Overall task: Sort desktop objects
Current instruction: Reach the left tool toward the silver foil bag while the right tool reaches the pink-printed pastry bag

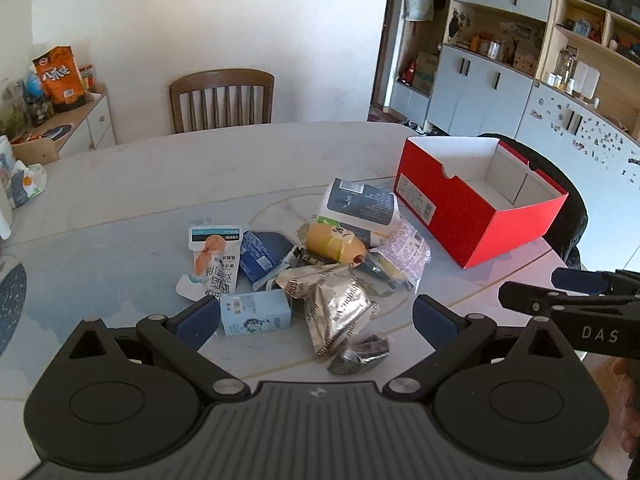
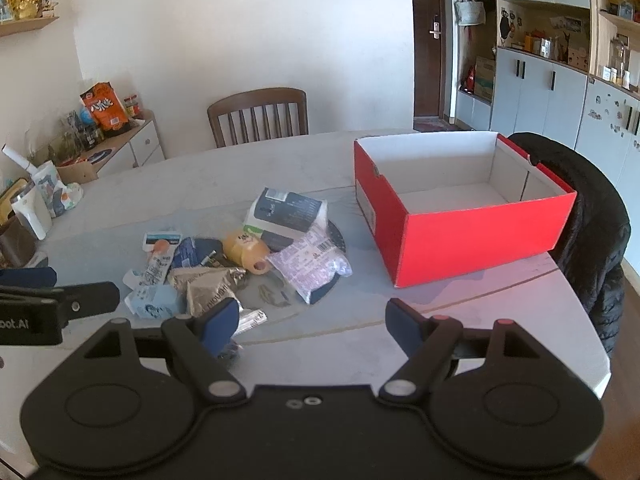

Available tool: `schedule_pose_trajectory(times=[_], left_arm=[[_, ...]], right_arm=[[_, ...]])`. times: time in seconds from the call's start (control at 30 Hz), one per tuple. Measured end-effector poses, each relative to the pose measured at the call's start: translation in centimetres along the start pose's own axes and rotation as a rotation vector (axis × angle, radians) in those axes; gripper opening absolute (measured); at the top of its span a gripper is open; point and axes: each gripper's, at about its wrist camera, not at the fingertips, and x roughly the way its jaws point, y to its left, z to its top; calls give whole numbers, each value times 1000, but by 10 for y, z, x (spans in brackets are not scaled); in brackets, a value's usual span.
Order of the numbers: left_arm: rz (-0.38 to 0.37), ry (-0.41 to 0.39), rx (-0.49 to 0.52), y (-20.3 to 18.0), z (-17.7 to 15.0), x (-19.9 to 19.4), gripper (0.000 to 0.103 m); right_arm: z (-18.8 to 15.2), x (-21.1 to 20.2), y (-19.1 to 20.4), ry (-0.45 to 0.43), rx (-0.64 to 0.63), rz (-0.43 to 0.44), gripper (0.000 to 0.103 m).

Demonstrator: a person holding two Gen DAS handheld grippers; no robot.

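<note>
A pile of small packages lies mid-table: a silver foil bag (image 1: pixel 334 304), a light blue box (image 1: pixel 256 313), a yellow bottle (image 1: pixel 334 243), a white pouch (image 1: pixel 216 262), a tissue pack (image 1: pixel 360 204) and a dark wrapper (image 1: pixel 362 354). An open, empty red box (image 1: pixel 472 208) stands to the right; it also shows in the right wrist view (image 2: pixel 464 220). My left gripper (image 1: pixel 316 320) is open and empty, just above the near edge of the pile. My right gripper (image 2: pixel 312 322) is open and empty, above the table in front of the red box.
A wooden chair (image 1: pixel 222 100) stands behind the round white table (image 1: pixel 160 172). A black jacket (image 2: pixel 592 216) hangs on a chair right of the red box. A side cabinet with snacks (image 1: pixel 60 80) is at the left. Cups (image 2: pixel 36 200) stand at the table's left edge.
</note>
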Motion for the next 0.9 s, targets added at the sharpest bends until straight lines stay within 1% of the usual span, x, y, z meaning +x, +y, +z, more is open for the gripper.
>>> schedule_pose_trajectory(times=[0.17,0.4,0.5,0.63,0.73,0.9], left_arm=[[-41,17,31,17,3,17,103],[-117,27,93,29,7,38,103],[-120,27,106,28,8,46,103],[-114,25,117,20,7,57,103],[-100,23,102,14,7,66,103],[-48,27,76,0,7,81,103]], right_arm=[[3,11,10,-21,-1,-16,80],[6,29,17,-21,6,-98,80],[7,39,13,-10,14,-112,80],[13,54,6,7,-8,-100,80],[18,68,-1,21,-44,-60,80],[28,96,-11,65,-136,16,80]])
